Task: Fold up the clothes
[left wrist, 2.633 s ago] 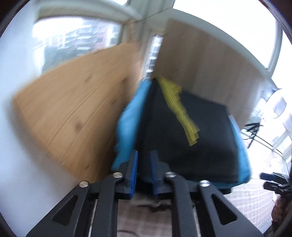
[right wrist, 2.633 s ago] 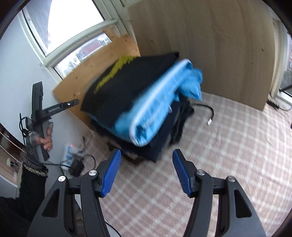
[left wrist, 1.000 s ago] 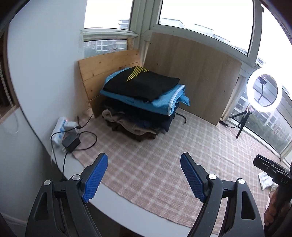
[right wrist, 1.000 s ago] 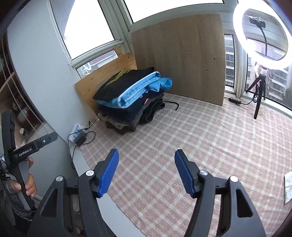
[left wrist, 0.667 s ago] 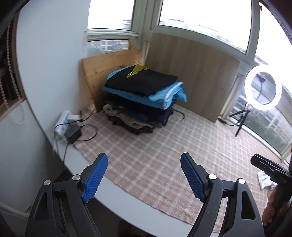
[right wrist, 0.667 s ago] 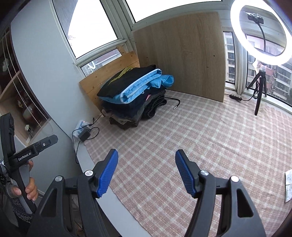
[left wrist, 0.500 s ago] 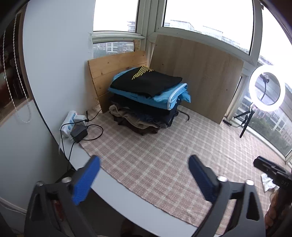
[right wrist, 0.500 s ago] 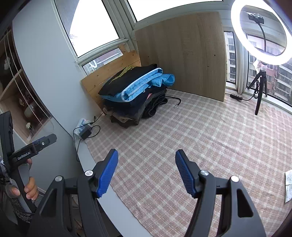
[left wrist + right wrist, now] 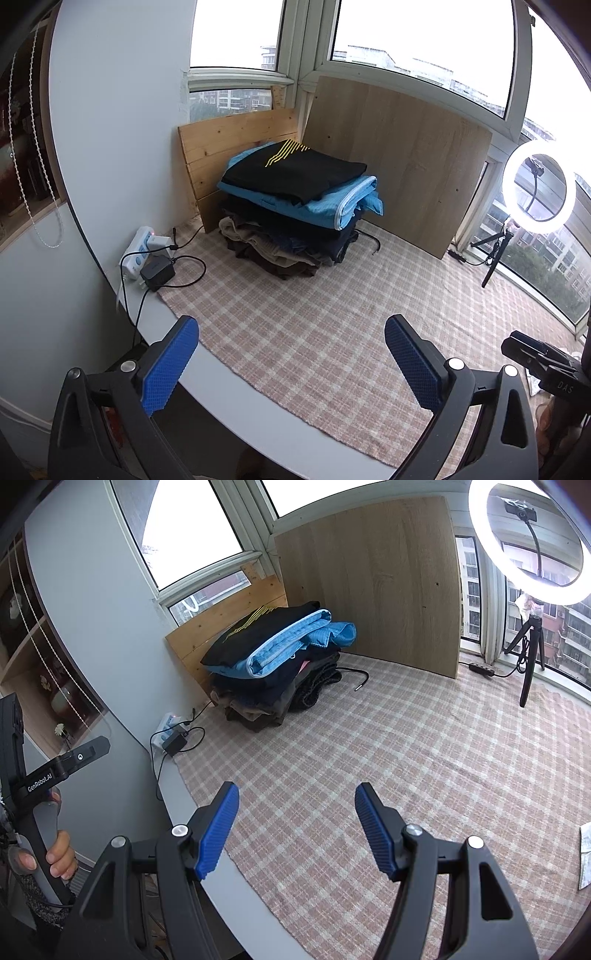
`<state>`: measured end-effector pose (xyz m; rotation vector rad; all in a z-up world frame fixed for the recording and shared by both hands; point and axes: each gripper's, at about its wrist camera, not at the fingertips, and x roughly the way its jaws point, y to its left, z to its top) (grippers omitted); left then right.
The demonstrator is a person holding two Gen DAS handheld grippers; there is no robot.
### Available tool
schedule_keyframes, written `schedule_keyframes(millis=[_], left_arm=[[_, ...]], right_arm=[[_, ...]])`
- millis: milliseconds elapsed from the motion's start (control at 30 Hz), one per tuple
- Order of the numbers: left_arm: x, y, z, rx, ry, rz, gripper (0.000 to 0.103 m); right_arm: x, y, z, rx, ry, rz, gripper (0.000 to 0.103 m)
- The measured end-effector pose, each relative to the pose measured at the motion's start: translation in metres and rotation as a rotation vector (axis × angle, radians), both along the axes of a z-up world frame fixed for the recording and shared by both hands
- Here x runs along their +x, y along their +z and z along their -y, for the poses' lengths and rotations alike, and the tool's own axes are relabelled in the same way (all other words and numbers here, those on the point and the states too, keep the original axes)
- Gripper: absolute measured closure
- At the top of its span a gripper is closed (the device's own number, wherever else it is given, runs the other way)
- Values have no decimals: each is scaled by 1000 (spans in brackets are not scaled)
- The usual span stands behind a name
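Note:
A stack of folded clothes (image 9: 295,221) stands at the table's far corner, against the wooden boards. On top lies a black garment with yellow stripes (image 9: 295,173), and under it a blue one (image 9: 332,212). The right wrist view shows the same stack (image 9: 273,657). My left gripper (image 9: 290,328) hangs open wide over the near edge of the checked tablecloth (image 9: 332,295), with nothing between its fingers. My right gripper (image 9: 297,792) is open too, empty, over the cloth and well short of the stack.
A power strip with a black adapter (image 9: 151,258) and cables lies left of the stack. A ring light on a tripod (image 9: 528,542) stands at the right. Wooden boards (image 9: 399,155) line the back. A white paper (image 9: 585,853) lies far right. A hand holds the left gripper's handle (image 9: 55,849).
Both grippers have drawn back from the stack to the table's near side. The left jaws, nearly shut at the stack before, now stand wide open. The right jaws look the same.

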<state>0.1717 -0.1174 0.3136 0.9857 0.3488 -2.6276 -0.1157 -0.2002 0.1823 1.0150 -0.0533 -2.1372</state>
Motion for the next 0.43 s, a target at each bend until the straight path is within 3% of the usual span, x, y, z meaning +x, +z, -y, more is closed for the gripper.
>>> schedule_keyframes(millis=[133, 300, 433], left_arm=[[-2, 1, 1, -6, 8, 0, 1], [-1, 5, -6, -85, 31, -17, 1], [1, 8, -6, -75, 13, -44, 1]], right_arm=[[-3, -1, 0, -4, 0, 5, 38], [-6, -2, 2, -6, 4, 11, 38], [-8, -3, 2, -8, 4, 20, 38]])
